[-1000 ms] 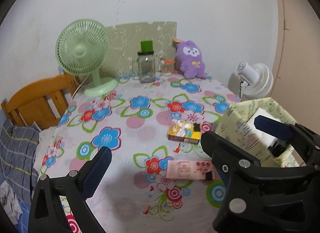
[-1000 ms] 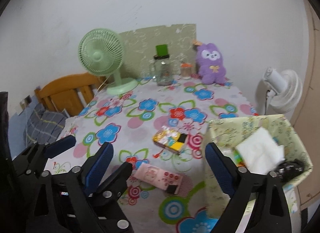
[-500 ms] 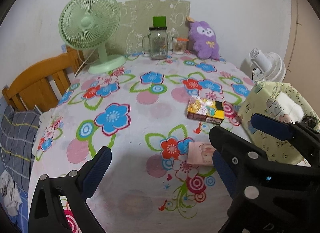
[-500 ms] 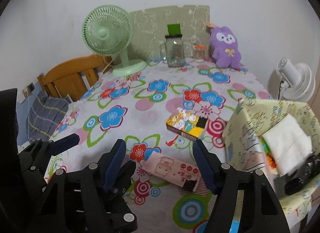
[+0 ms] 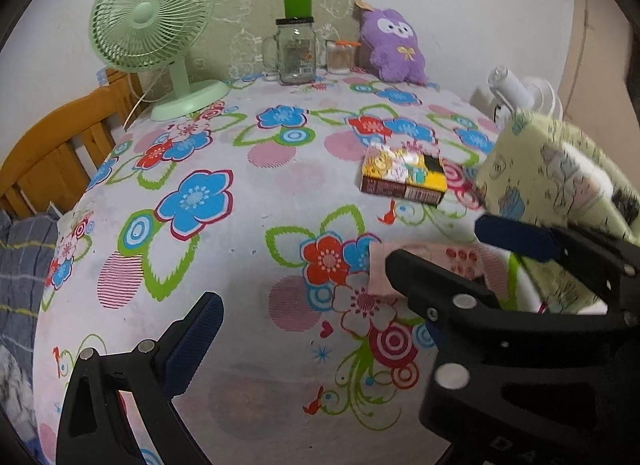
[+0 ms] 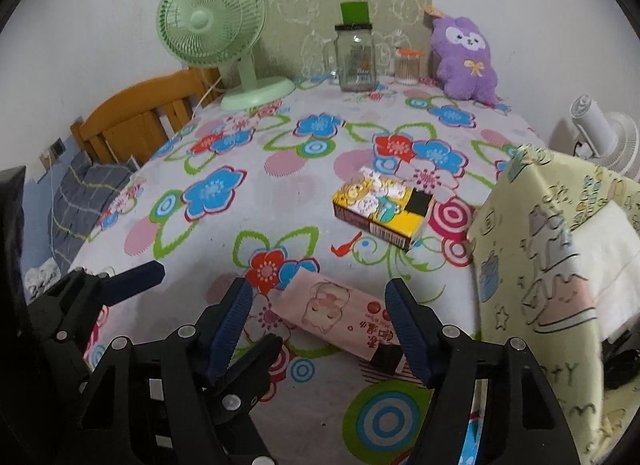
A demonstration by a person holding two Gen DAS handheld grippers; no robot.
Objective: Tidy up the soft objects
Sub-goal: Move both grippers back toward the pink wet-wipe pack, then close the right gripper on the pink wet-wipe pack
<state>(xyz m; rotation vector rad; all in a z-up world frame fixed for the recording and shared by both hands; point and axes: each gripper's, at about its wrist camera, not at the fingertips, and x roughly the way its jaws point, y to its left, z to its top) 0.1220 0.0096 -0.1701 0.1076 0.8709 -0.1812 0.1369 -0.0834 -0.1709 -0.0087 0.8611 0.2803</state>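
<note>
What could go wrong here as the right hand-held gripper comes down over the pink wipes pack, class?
1. The right hand-held gripper straddles the pink pack with pads clear of it; the soft pack could buckle or slip when squeezed.
2. The left hand-held gripper sits close beside the right one, so the two could knock together.
3. The fabric bin stands just right of the pack, so the right finger might snag its wall.

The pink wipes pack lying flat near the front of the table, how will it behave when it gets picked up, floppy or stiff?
Probably floppy: the pink wipes pack looks like a thin film pouch lying flat, so its ends may sag. Its glossy wrapper could be a bit slippery. It seems light, and the right claw straddles it, open, not yet pressing.
</note>
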